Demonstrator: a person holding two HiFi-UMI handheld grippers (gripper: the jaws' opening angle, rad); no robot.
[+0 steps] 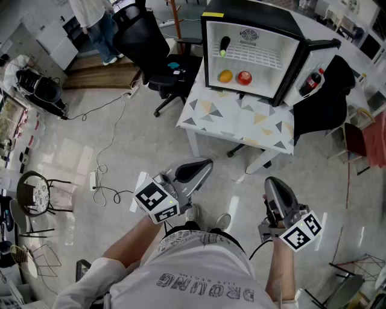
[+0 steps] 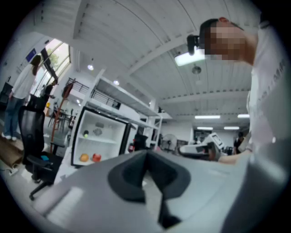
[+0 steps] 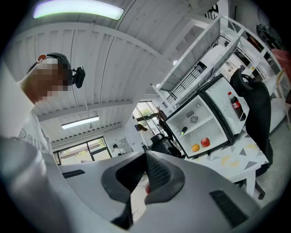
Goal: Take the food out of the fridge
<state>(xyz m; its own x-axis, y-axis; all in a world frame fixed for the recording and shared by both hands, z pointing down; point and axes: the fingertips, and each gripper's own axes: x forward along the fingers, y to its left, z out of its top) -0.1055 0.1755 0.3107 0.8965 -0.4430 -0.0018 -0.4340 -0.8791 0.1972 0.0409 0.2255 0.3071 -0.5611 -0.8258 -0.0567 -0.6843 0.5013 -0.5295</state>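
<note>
Left claw, right claw closed empty, well apart from fridge. Orange inside fridge: likely light, firm, smooth; grip across middle

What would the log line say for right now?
left gripper: shut, empty | right gripper: shut, empty | fridge: open | orange fruit, red fruit: inside

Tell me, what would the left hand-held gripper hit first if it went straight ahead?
Likely the patterned table holding the open fridge; nothing else seems to stand between, though depth is unclear.
</note>
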